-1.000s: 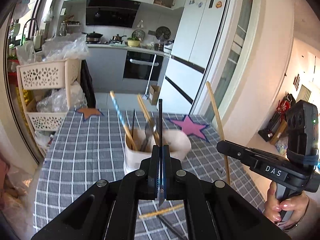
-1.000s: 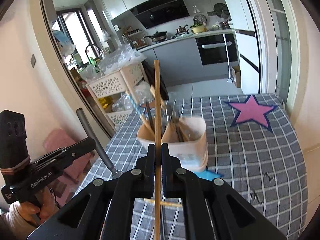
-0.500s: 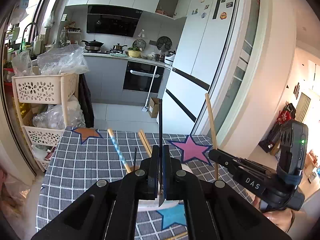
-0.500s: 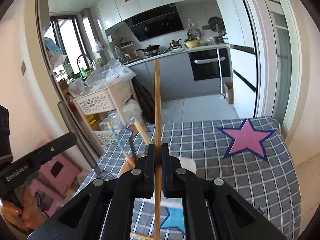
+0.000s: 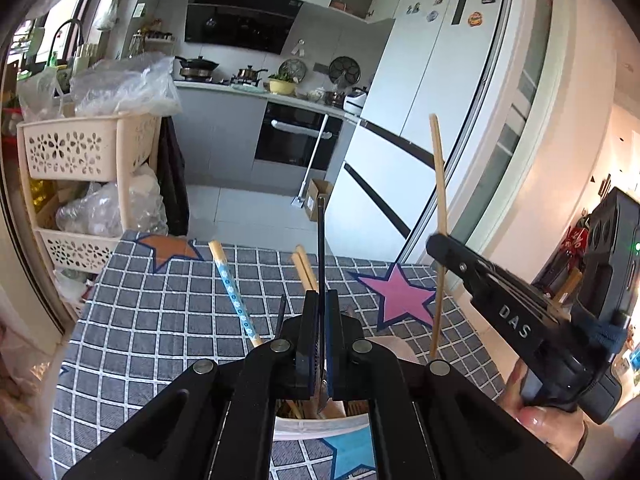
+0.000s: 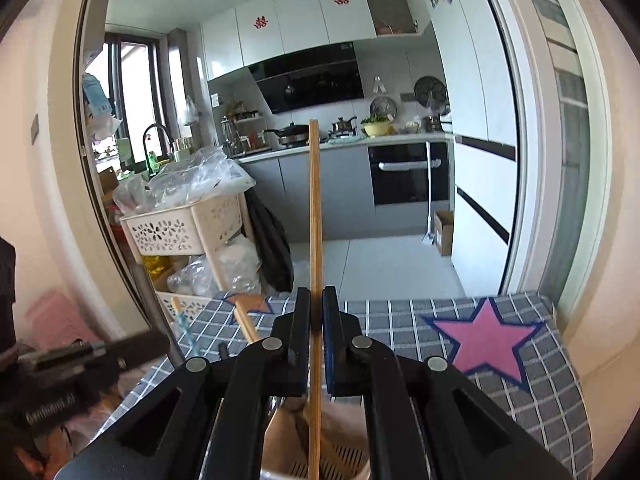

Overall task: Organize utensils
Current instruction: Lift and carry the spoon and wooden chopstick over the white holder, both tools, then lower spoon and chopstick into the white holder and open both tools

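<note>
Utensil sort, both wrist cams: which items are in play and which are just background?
In play:
- left gripper, shut on dark utensil
- right gripper, shut on wooden chopstick
- utensil holder below both
- blue patterned chopstick already in it

Background:
- basket rack
- plastic bags
- oven
- fridge
- pink star

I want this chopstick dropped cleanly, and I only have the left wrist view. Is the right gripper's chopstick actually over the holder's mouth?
Observer: Yes. In the right wrist view the chopstick runs down over the open holder; its lower tip is out of frame.
Operator: Is it held straight?
Observer: It stands upright between the right gripper's fingers, which are shut on it.
Operator: What's inside the holder there?
Observer: A slotted insert shows beside the chopstick.
</note>
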{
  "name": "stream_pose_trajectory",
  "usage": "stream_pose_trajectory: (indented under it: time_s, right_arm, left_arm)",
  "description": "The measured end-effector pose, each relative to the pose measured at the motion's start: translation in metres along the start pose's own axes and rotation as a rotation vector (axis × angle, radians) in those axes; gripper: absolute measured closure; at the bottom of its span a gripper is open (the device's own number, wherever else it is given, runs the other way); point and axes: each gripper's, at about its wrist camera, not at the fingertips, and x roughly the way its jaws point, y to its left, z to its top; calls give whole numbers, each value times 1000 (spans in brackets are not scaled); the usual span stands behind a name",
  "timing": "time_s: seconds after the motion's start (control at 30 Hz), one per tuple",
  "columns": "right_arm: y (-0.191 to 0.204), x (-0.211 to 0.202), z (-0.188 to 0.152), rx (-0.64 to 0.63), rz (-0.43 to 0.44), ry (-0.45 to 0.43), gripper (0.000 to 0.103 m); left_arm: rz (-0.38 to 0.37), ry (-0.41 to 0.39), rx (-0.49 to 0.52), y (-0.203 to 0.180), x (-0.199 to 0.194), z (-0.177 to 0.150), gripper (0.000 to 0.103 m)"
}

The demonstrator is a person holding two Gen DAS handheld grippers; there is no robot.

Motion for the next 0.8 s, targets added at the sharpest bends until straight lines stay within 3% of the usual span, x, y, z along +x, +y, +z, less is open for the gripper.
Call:
stream_pose_trajectory:
  time_s: [0.3,0.8]
  right_arm:
    - [7,36,-31,-102,-42,8,97]
    - [18,34,-78,-220,-17,33,97]
  left_arm:
    - [33,25,7,2,29,-17,68]
    - [102,33,66,-3,47,-41,68]
